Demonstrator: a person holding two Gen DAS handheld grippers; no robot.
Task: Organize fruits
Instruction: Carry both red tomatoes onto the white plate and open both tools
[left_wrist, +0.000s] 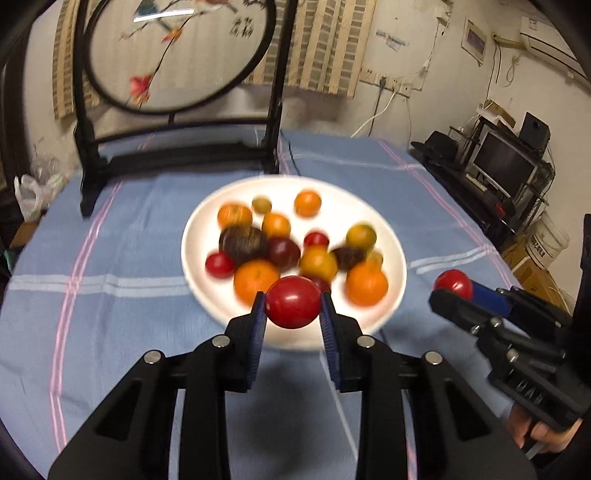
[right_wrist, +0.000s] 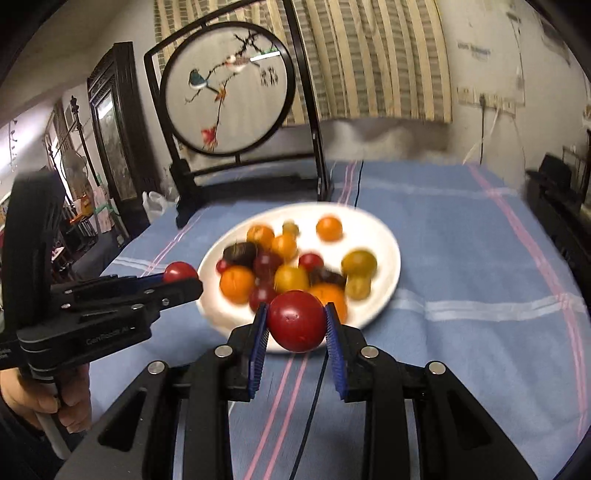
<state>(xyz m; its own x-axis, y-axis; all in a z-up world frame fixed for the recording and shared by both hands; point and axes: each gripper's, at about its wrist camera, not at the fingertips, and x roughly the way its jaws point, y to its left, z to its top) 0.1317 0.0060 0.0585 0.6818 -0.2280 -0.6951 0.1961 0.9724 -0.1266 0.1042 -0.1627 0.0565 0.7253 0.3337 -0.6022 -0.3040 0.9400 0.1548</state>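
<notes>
Left gripper (left_wrist: 293, 314): clenched on a red tomato (left_wrist: 293, 302), blue pads pressing both sides. Held up in the air, just in front of the near rim of the white plate (left_wrist: 207, 295).

Right gripper (right_wrist: 296, 321): clenched too, squeezing a second red tomato (right_wrist: 296, 320) between its blue pads. Also held above the near edge of the same plate.

Seen from the left wrist: the right gripper off to the right side, well apart, with its round red fruit poking out at the tip. Seen from the right wrist: the left gripper off to the left side, a hand (right_wrist: 40, 398) wrapped round its handle.

On the plate: a heap of small round fruits (left_wrist: 295, 247). Orange ones, yellow ones, little red ones and some dark purple-brown ones. All blurry, so hard to say just what kind each one is. Some touching each other in the middle, one orange one (left_wrist: 307, 202) alone near the far side.

Under the plate: a blue cloth (left_wrist: 122, 229) with pink and white stripes, spread over the table. Behind the plate, at the far edge: a black wooden stand (left_wrist: 177, 147) holding a round picture of birds and a branch. Against the wall behind: a striped curtain (right_wrist: 369, 62).
</notes>
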